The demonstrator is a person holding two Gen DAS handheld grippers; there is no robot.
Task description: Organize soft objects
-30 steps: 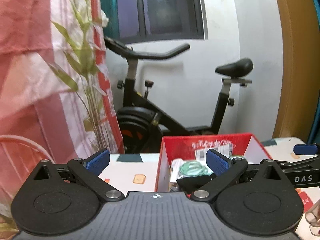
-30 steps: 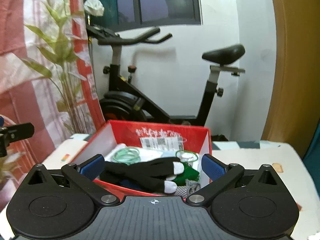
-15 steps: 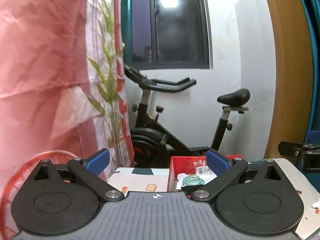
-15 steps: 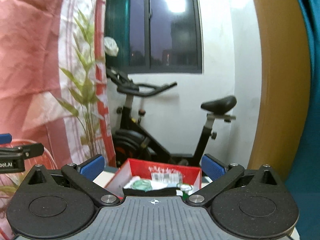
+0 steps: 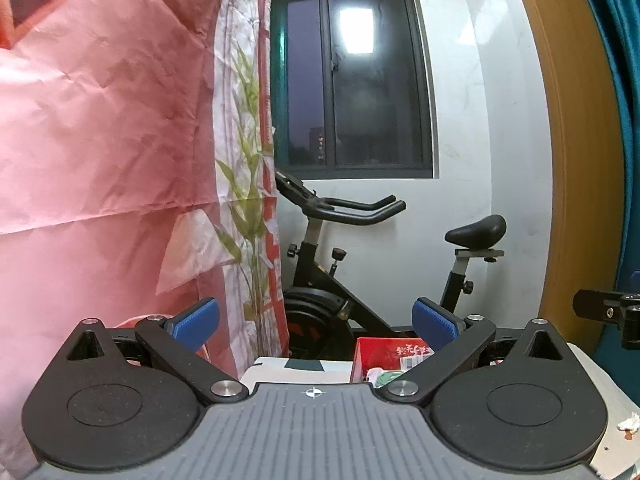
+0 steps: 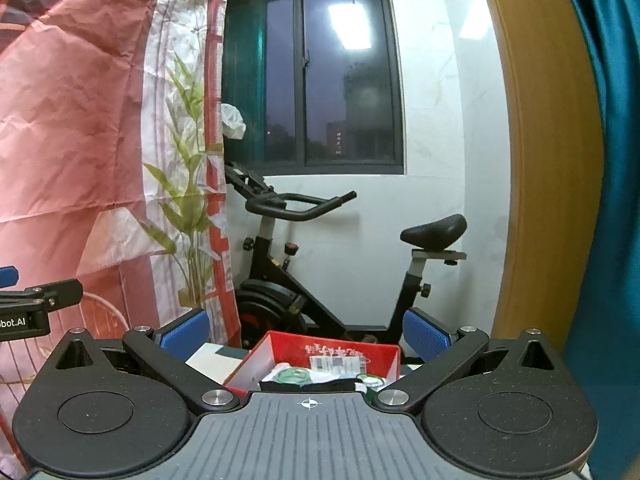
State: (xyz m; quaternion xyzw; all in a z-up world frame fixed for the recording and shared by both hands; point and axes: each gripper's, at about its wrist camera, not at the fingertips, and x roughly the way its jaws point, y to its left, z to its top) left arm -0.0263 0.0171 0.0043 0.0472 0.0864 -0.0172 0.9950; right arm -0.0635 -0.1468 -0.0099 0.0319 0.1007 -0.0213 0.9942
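Note:
A red box (image 6: 340, 354) stands on the table ahead, holding green rings (image 6: 295, 376), white items and a dark soft object (image 6: 308, 385). It also shows in the left wrist view (image 5: 384, 354), low and right of centre. My left gripper (image 5: 316, 322) is open and empty, raised well back from the box. My right gripper (image 6: 306, 330) is open and empty, also raised and back from the box. Each gripper's side shows in the other's view: the right one (image 5: 604, 314) and the left one (image 6: 32, 308).
An exercise bike (image 6: 320, 264) stands behind the table against the white wall. A pink and white curtain (image 5: 120, 160) hangs on the left. A wooden door frame (image 6: 540, 160) and teal cloth (image 6: 608, 200) are on the right. A crumpled white scrap (image 5: 628, 424) lies on the table.
Both grippers have pulled back and risen away from the red box, which now looks smaller and lower in both views. Both stay open and empty.

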